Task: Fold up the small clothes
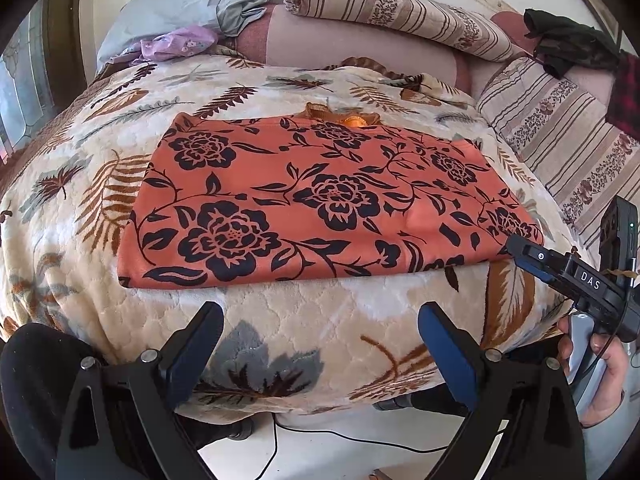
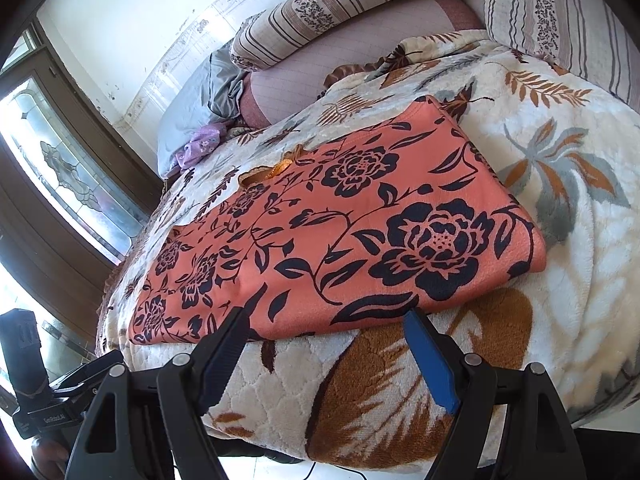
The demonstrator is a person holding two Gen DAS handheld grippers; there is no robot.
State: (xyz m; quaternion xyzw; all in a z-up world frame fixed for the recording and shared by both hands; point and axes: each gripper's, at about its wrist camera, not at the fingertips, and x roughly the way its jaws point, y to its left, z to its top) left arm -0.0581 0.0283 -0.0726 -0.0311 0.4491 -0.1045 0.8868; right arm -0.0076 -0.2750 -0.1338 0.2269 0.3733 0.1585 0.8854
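An orange garment with a black flower print (image 1: 320,196) lies folded flat in a rectangle on the leaf-patterned blanket (image 1: 320,320). It also shows in the right wrist view (image 2: 340,240). My left gripper (image 1: 320,316) is open and empty, back from the garment's near edge, over the bed's front. My right gripper (image 2: 324,316) is open and empty, its fingertips at the garment's near edge close to its right corner. The right gripper shows in the left wrist view (image 1: 520,250) with its tip at that near right corner.
Striped cushions (image 1: 400,8) and a pink bolster (image 1: 352,44) line the back of the bed. A grey pillow (image 1: 180,12) and a purple cloth (image 1: 176,44) lie at the back left, dark clothing (image 1: 568,40) at the back right. A cable (image 1: 320,436) crosses the floor.
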